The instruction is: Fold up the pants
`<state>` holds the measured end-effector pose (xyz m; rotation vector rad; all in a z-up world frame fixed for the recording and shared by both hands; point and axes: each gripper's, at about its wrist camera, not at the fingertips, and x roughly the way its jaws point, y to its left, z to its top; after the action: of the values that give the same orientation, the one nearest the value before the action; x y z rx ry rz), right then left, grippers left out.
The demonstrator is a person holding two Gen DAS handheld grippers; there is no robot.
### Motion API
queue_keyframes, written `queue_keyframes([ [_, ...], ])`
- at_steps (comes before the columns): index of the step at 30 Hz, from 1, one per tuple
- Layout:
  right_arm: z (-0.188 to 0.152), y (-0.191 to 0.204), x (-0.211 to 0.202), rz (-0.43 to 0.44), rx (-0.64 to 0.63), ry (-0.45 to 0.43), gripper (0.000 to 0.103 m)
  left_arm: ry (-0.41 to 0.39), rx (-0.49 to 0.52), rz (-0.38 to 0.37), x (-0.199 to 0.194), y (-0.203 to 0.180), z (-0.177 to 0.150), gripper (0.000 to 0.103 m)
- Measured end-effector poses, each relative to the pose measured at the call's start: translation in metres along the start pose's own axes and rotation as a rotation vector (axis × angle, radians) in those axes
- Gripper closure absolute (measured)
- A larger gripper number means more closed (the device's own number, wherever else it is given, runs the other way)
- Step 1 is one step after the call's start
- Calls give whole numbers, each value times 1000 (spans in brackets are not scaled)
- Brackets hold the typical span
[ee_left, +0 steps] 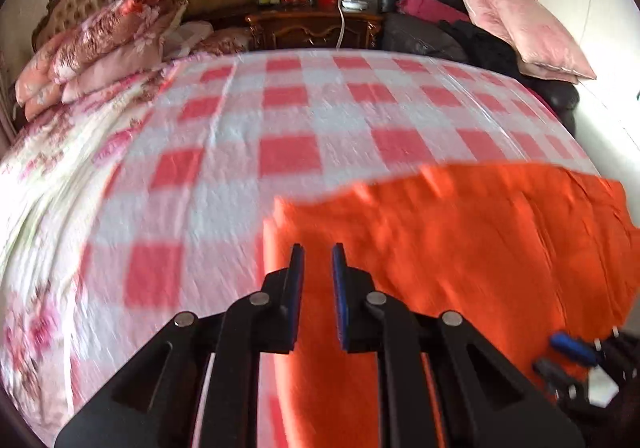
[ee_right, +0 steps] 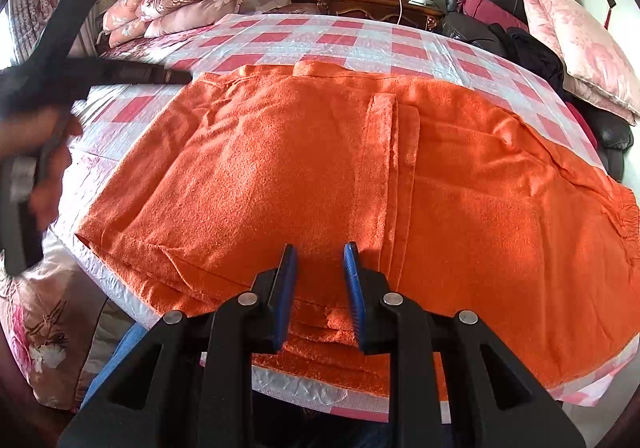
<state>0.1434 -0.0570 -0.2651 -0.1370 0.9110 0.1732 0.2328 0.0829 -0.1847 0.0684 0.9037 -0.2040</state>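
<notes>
The orange pants (ee_right: 320, 176) lie spread on the checked bed cover, partly folded, with a leg edge running down the middle and the elastic waist at the right. In the left wrist view the pants (ee_left: 460, 240) fill the lower right. My left gripper (ee_left: 318, 252) is open and empty, just above the pants' left edge. My right gripper (ee_right: 320, 252) is open and empty, above the near edge of the pants. The left gripper (ee_right: 168, 77) also shows blurred at the far left of the right wrist view, held by a hand.
The pink and white checked cover (ee_left: 288, 112) spreads over the bed. Folded floral quilts (ee_left: 100, 44) are stacked at the head by the tufted headboard. A wooden nightstand (ee_left: 316, 24) with jars, a black sofa and pink pillows (ee_left: 524, 24) stand at the far right.
</notes>
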Motion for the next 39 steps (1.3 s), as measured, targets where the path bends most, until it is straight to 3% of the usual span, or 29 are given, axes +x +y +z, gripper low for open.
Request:
queue_keyframes([
  [4,-1,-1,0,4,0,-1,79,-6,-71,20,-23,-9,-46,89],
  [6,-1,0,0,-1,0,-2,79,32,-41,19,-23,-20,-68,88],
  [9,-2,1,0,-11,-6,-2,79,11,-13,59,-37,-29,-88,88],
  [17,1,0,-3,-13,1,28,79,-13,6,84,-45,-35,-103,88],
  [19,6,-9,-9,3,48,22,74,-16,21,83,-45,-36,-104,88],
  [22,23,-23,-12,-16,76,-11,69,-19,18,70,-44,-33,-103,88],
  [26,52,-34,4,41,83,-22,68,-36,0,68,-45,-33,-105,88],
  [29,64,-41,33,-60,47,49,68,-38,8,73,-45,-34,-105,88],
  [31,67,-49,37,-102,33,45,59,-39,-5,59,-46,-31,-105,87],
  [34,68,-55,30,-192,43,37,57,-45,-14,56,-46,-30,-106,87],
  [37,75,-47,17,-62,69,-11,57,-47,-29,67,-46,-31,-106,87],
  [39,83,-24,13,-10,18,-30,57,-49,-33,69,-46,-31,-106,87],
])
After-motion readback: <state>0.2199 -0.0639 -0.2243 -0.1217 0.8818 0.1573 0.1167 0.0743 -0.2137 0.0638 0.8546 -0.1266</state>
